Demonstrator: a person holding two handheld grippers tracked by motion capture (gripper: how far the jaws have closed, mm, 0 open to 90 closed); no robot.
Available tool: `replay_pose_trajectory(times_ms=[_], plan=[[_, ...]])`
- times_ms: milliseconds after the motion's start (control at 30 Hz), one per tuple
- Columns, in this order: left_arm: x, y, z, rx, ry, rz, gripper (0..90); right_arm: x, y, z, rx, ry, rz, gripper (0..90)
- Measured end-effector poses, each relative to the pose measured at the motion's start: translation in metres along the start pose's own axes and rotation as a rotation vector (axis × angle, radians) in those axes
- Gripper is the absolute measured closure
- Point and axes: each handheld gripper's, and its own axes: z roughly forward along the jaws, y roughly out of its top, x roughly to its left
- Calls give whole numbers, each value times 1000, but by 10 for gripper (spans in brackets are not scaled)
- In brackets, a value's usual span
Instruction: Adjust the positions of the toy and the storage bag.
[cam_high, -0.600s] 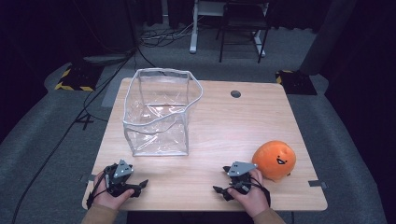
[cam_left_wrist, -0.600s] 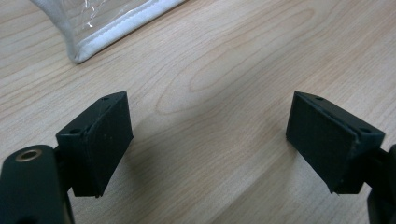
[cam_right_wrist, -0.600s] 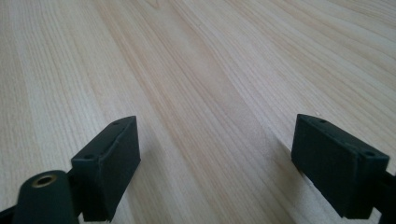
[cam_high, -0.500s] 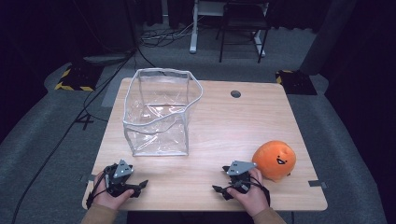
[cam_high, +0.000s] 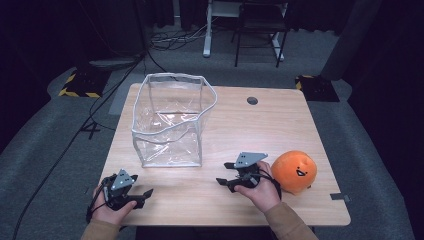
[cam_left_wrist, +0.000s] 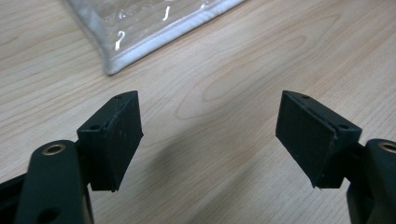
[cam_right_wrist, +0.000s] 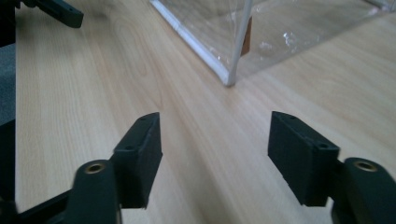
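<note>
The orange ball-shaped toy (cam_high: 295, 171) sits on the desk (cam_high: 280, 125) at about 4 o'clock from the desk's middle, just beside the right tool (cam_high: 227, 181), at that tool's 3 o'clock, and the clear plastic bag (cam_high: 172, 120) stands open-topped at about 10 o'clock from the right tool. Both tools rest low near the desk's front edge; the left tool (cam_high: 145, 195) is at about 7 o'clock from the bag. In the gripper views each tool's 2 jaws stand wide apart with only bare wood between them, so neither has hold of anything. The step in hand looks to be fetching the toy for the bag. To do it well, the right tool, which now points toward 9 o'clock and away from the toy, likely needs to swing round toward 3 o'clock and straddle the toy across its widest part, since a round, smooth body could squirt out of a shallow pinch. A firm but gentle close seems wise. The left tool could steady the bag's rim (cam_high: 176, 76), as the floppy wall (cam_left_wrist: 154, 14) may fold inward.
</note>
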Motion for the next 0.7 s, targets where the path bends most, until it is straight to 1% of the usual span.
replay_pose_trajectory(times_ms=[33,67,100,167,200,233,300,333,367,400,433,467,500,533,600,667,700], plan=[[1,0,-1,-1,3,-5,240,0,0,0,0,0,0,415],[2,-1,-3,-10,8,-15,243,-5,9,4,-11,0,0,452],[2,-1,-3,-10,8,-15,245,-5,9,4,-11,0,0,452],[3,-2,-4,-14,10,-22,245,-9,16,8,-22,3,-9,507],[4,-3,-4,-14,13,-22,245,-14,25,13,-44,2,-4,541],[4,-3,-4,-14,13,-22,245,-14,25,13,-44,2,-4,541],[4,-3,-4,-21,14,-26,241,-16,32,17,-51,-5,0,570],[4,-3,-4,-29,15,-32,231,-18,40,23,-57,-15,0,589],[4,-3,-3,-37,25,-45,233,-18,42,25,-58,-19,-1,594],[4,-3,-3,-37,25,-45,241,-18,42,25,-58,-19,-1,594],[4,-3,-3,-39,34,-50,247,-20,47,33,-59,-21,5,601],[4,-3,-3,-39,34,-50,248,-20,47,33,-59,-21,5,601],[5,-3,-3,-37,37,-48,248,-20,49,37,-62,-21,5,609],[5,-3,-4,-39,43,-48,250,-21,53,44,-62,-16,2,647],[6,-3,-4,-39,47,-49,252,-21,55,47,-59,-12,1,661],[6,-4,-5,-44,54,-54,255,-21,58,55,-55,-9,-7,741],[7,-4,-5,-45,55,-55,255,-22,58,58,-53,-6,-7,808]])
